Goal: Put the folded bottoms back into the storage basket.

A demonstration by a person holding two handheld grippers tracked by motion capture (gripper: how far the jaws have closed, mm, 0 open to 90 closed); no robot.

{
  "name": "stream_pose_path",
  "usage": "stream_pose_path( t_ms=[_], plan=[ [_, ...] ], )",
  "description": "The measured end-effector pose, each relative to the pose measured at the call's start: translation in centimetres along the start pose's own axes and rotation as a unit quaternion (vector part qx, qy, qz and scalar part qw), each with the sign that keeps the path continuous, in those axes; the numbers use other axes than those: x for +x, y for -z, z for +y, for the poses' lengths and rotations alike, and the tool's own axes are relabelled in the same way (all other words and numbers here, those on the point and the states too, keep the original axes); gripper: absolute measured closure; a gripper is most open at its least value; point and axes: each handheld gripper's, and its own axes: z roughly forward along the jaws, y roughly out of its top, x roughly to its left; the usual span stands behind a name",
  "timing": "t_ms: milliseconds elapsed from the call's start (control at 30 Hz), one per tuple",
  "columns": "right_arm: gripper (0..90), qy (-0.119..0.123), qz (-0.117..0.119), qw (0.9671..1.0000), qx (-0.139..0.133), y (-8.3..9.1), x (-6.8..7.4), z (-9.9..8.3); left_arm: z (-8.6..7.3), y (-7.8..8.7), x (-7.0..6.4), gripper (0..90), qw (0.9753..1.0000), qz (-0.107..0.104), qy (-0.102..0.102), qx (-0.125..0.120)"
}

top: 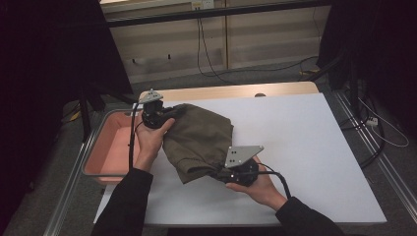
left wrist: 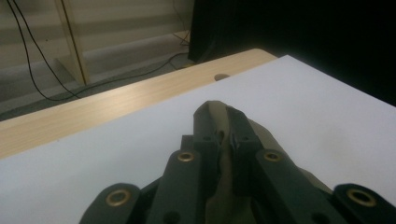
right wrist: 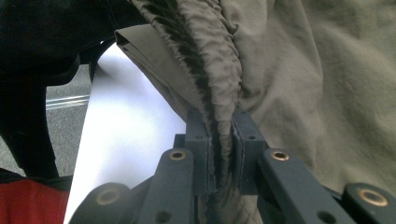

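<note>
The olive-green garment (top: 199, 140) I'm holding is crumpled, left of centre in the high view. It rests on the white tabletop (top: 295, 147). Its gathered edge is pinched at both ends.

olive-green garment (top: 199, 137), pink tray (top: 105, 147)

To our right, the white table top (top: 305, 147) lies bare up to its far and right edges, so we have open room there. On our left, the crumpled olive-green cloth garment (top: 199, 140) covers the table's left part, and just beyond the left edge the shallow pink plastic tray (top: 105, 147) with its raised rim blocks a low sideways sweep.
</note>
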Motion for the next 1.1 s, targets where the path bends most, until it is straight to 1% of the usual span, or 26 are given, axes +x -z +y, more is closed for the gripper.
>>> stream_pose_path(
  t_ms=[133, 167, 300, 367, 400, 533, 633, 667, 800, 933, 1100],
  plan=[
    [79.3, 0.001, -0.001, 1.0, -0.008, -0.1, 0.0, 0.5, 0.4, 0.5, 0.2, 84.6, 1.0, 0.004, 0.0, -0.007],
    [79.3, 0.001, -0.001, 0.9999, -0.011, -0.2, 0.0, 0.6, 0.5, 0.7, 0.3, 84.6, 1.0, 0.006, -0.001, -0.005],
    [79.3, 0.006, 0.001, 0.9999, -0.009, -0.7, -0.1, 1.1, 0.8, 1.4, 0.5, 84.6, 0.9999, 0.009, 0.002, -0.014],
    [79.3, 0.003, 0.004, 0.9999, -0.011, -0.9, -0.1, 1.2, 0.9, 1.7, 0.5, 84.6, 0.9999, 0.011, 0.0, -0.012],
    [79.3, 0.006, 0.004, 0.9999, -0.011, -1.1, -0.1, 1.2, 1.0, 1.9, 0.6, 84.6, 0.9998, 0.014, -0.003, -0.012],
    [79.3, 0.009, 0.007, 0.9998, -0.019, -1.4, -0.1, 1.9, 1.4, 2.7, 1.0, 84.6, 0.9996, 0.02, -0.002, -0.02],
    [79.3, 0.015, 0.008, 0.9996, -0.023, -1.7, -0.1, 2.3, 1.8, 3.5, 1.3, 84.6, 0.9994, 0.024, -0.006, -0.023],
    [79.2, 0.015, 0.007, 0.9996, -0.024, -1.9, -0.1, 2.4, 1.8, 3.7, 1.3, 84.6, 0.9994, 0.026, -0.002, -0.024],
    [79.3, 0.011, 0.015, 0.9993, -0.033, -2.4, 0.0, 2.7, 1.8, 4.0, 1.7, 84.6, 0.9993, 0.029, -0.003, -0.021],
    [79.3, 0.012, 0.017, 0.9992, -0.033, -2.9, -0.1, 3.2, 1.9, 4.5, 2.1, 84.6, 0.999, 0.031, 0.005, -0.033],
    [79.3, 0.015, 0.02, 0.999, -0.036, -3.6, -0.2, 3.8, 2.2, 5.2, 2.5, 84.7, 0.9984, 0.04, 0.007, -0.039]
  ],
)
